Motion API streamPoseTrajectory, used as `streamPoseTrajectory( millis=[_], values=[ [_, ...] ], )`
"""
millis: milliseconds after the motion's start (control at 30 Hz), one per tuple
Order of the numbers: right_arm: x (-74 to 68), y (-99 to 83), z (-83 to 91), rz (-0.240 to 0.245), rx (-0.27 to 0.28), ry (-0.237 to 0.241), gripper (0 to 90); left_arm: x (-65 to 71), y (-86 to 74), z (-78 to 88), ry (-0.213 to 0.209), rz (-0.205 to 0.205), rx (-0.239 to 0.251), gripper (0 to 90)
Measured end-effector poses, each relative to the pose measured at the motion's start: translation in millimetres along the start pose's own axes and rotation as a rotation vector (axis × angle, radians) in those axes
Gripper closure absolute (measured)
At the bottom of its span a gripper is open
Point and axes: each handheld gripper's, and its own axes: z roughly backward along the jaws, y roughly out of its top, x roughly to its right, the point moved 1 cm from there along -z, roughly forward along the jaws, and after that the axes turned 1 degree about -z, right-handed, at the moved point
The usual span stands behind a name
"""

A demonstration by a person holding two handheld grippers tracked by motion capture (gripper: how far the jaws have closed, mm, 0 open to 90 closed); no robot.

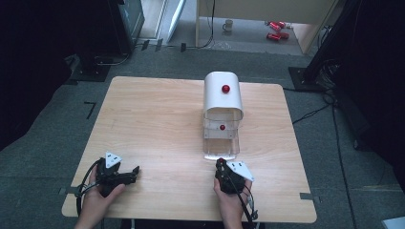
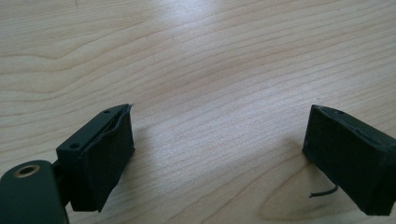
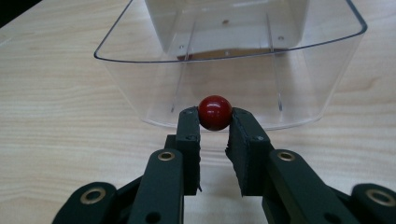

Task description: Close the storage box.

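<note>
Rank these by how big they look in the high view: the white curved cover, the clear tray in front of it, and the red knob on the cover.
1. White curved cover, largest.
2. Clear tray, smaller, though the cover overlaps its far end.
3. Red knob, by far the smallest.

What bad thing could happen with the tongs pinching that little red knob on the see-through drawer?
The right tongs pinch the round red knob only with their tips, so the shiny ball might slip out. The clear drawer already sticks far out of the white cabinet; pulling more could bring it right out or tip it down. The left tongs rest open over bare table, so nothing steadies the cabinet, which might slide.
</note>
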Motion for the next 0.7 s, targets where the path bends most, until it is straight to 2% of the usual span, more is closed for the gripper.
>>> streamPoseTrajectory(
  millis=[300,700],
  values=[
    [-0.1,12.7,-14.7,0.026,0.007,-0.002,75.2,0.0,0.0,0.0,0.000,0.000,0.000,8.6],
    [1.3,27.1,-38.7,0.021,0.020,-0.008,75.2,0.0,0.0,0.0,-0.001,0.001,0.000,8.6]
  ],
)
